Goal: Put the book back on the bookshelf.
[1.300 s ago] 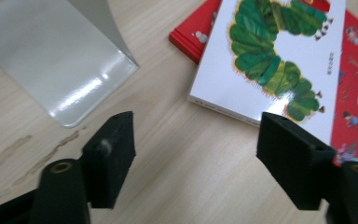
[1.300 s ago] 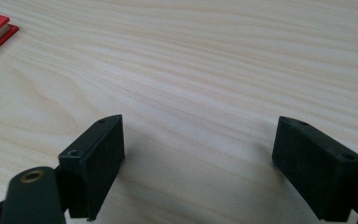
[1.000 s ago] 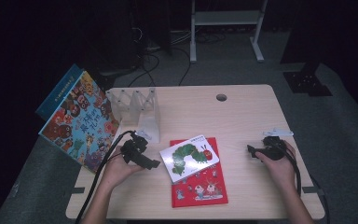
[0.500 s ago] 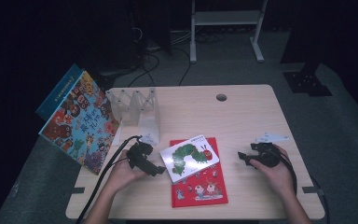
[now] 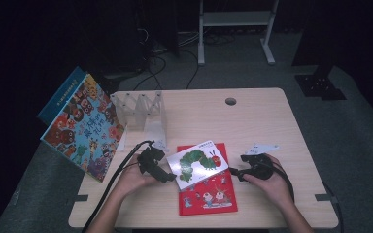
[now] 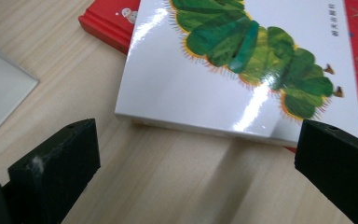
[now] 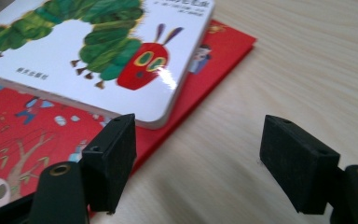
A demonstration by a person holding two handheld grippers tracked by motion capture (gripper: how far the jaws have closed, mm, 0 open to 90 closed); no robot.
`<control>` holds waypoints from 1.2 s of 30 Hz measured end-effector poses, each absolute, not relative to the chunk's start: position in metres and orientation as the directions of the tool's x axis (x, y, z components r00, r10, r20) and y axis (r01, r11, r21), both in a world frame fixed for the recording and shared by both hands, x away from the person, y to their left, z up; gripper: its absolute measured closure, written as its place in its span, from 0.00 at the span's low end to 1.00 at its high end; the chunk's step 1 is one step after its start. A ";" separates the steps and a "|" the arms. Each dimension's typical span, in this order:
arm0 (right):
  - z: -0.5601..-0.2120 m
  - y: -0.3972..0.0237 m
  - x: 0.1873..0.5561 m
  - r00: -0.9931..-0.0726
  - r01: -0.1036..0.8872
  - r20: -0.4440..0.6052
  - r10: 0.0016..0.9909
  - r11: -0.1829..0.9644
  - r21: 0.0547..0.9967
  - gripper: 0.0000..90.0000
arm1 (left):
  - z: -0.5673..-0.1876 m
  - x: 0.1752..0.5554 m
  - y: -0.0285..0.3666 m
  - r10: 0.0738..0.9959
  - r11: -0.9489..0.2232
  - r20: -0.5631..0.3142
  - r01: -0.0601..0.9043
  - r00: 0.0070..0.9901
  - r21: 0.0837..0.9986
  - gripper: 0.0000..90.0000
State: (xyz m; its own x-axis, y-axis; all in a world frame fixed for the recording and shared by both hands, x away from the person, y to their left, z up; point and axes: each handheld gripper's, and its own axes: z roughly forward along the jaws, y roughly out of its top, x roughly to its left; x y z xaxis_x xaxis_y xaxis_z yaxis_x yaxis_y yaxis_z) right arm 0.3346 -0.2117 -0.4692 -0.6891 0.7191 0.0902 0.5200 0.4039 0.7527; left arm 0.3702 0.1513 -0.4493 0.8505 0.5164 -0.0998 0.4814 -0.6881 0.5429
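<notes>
Flanking the caterpillar book point(image 5: 197, 163), both grippers' fingers point(image 6: 56, 172) gape empty.

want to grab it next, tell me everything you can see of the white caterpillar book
The caterpillar book is a thick glossy board book with rounded corners, white cover, green caterpillar with a red head. It lies flat, closed and skewed on the red book, its left end overhanging onto the wooden table. Both open grippers flank it, left, right, neither touching it.
</notes>
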 end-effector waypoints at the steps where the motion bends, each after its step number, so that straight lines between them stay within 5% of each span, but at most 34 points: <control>1: -0.469 -0.209 0.334 -0.696 0.518 0.089 0.712 0.412 0.750 0.29 | -0.449 0.372 0.150 0.511 -0.693 -0.099 0.477 0.854 0.541 0.00; 36: -0.469 -0.182 0.377 -0.697 0.514 0.063 0.715 0.436 0.739 0.28 | -0.448 0.344 0.146 0.502 -0.695 -0.164 0.509 0.849 0.508 0.00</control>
